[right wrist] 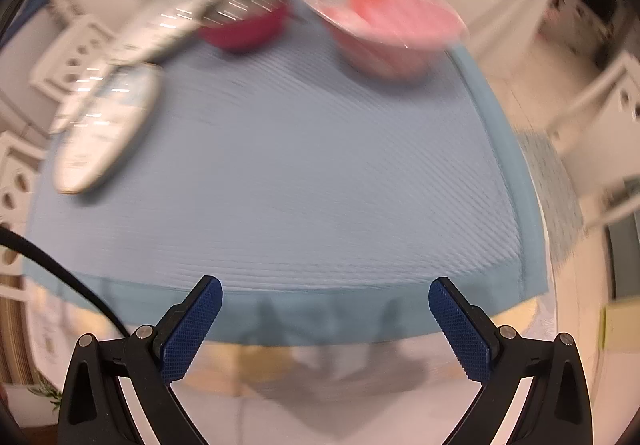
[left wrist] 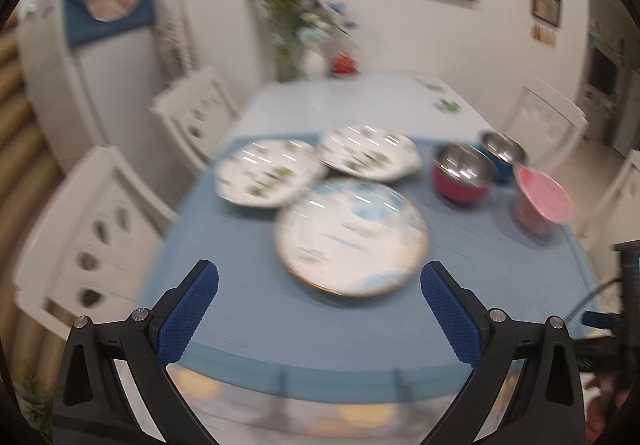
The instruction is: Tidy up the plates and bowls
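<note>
- One big blue mat (left wrist: 256, 309) is covering the near part of the table (left wrist: 360, 101), and all the dishes are sitting on it.
- Three plates are lying close together: a big plate (left wrist: 351, 235) nearest the left gripper (left wrist: 319, 305), with two leafy plates (left wrist: 270, 171) (left wrist: 370, 152) behind it.
- Two shiny metal bowls, a red bowl (left wrist: 462, 175) and a blue bowl (left wrist: 503, 155), are standing to the right of the plates, and a pink bowl (left wrist: 542, 201) is tilting beside them.
- Both the left gripper and the right gripper (right wrist: 325, 319) are hanging over the near edge of the mat with jaws spread wide, holding nothing, and the dishes are sitting well ahead of them.
- Everything is looking blurry, so no writing is showing clearly enough to read.
</note>
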